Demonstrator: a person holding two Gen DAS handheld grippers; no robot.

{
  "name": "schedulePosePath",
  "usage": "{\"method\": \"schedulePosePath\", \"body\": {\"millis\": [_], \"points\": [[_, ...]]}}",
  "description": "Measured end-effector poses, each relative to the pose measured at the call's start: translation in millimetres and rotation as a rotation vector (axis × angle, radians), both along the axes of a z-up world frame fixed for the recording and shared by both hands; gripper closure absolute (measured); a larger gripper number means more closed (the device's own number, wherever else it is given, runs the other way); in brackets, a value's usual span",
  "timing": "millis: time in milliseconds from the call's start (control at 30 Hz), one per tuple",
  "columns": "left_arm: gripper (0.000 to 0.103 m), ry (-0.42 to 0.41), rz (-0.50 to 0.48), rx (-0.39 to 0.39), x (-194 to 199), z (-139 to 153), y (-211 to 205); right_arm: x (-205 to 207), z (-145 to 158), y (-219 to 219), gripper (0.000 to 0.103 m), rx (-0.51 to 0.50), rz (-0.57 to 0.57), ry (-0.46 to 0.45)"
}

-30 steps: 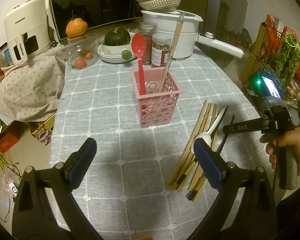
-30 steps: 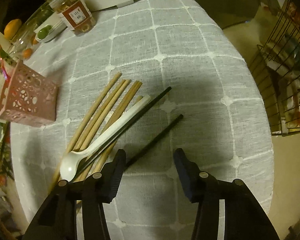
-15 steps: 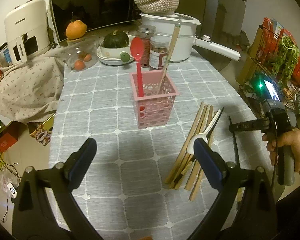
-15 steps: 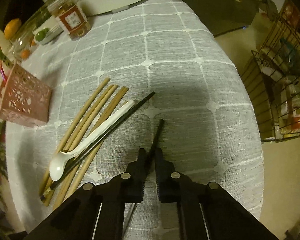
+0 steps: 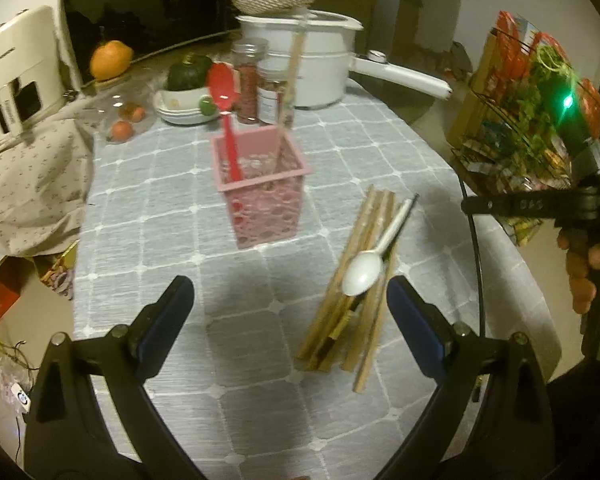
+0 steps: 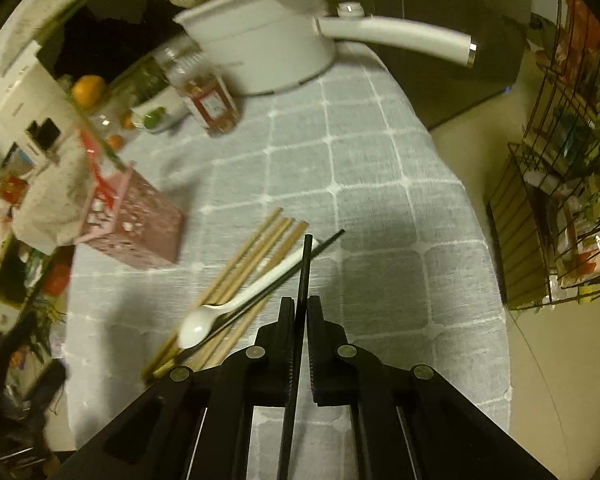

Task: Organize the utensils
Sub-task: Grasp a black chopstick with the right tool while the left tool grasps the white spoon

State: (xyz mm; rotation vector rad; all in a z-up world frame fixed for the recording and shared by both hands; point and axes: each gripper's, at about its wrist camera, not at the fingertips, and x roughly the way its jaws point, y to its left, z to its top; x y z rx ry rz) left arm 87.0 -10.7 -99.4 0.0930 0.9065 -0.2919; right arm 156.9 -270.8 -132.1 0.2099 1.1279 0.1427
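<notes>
Right wrist view shows the right hand-held gripper [image 6: 298, 312] clenched on a black chopstick [image 6: 303, 268], whose tip points away from the camera over the grey checked tabletop [image 6: 380, 184]. The stick runs back between the fingers [image 6: 286, 320] and on under the gripper body. Just left of it lies a pile of wooden chopsticks [image 6: 256, 256] with a white spoon [image 6: 204, 324] and a second black chopstick [image 6: 300, 268] lying across them. A pink basket [image 6: 140, 236] stands further left, blurred. At the far end of the tabletop sit a white pot [image 6: 268, 48] with a long handle and a jar [image 6: 210, 100] beside it.

From the left wrist view, the left hand-held gripper [image 5: 288, 316] is released, its blue-padded fingers [image 5: 168, 312] wide apart above the near part of the tabletop [image 5: 160, 216], with nothing between them. The basket [image 5: 264, 200] stands upright in the middle, holding a red spoon [image 5: 224, 92] and one wooden stick [image 5: 290, 80], both leaning on its rim. The wooden pile [image 5: 360, 280] and white spoon [image 5: 366, 268] lie to its right. At the right edge, a hand [image 5: 588, 264] holds the right gripper [image 5: 468, 204] raised over the tabletop's right side, the black chopstick [image 5: 474, 264] hanging down from it.
</notes>
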Motion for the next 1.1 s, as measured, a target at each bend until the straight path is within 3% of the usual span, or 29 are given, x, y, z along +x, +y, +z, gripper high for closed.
{"method": "schedulePosePath", "body": {"millis": [100, 200, 367, 500, 733, 1100], "points": [[0.023, 0.05, -0.072, -0.015, 6, -4, -15, -11, 15, -2, 0.097, 0.028, 0.014, -0.036], [0.045, 0.126, -0.153, -0.041, 17, -13, -32, -18, 24, -4, 0.097, 0.051, 0.024, -0.057], [0.072, 0.223, -0.238, 0.003, 38, -35, -73, -19, 21, -8, 0.097, 0.069, 0.029, -0.044], [0.073, 0.287, -0.263, -0.01, 65, -45, -103, -17, 18, -17, 0.097, 0.073, 0.015, -0.026], [0.079, 0.345, -0.273, 0.061, 106, -69, -140, -13, 8, -31, 0.097, 0.082, -0.001, 0.011], [0.081, 0.383, -0.303, 0.136, 116, -90, -163, -12, 4, -48, 0.097, 0.097, -0.022, 0.031]]}}
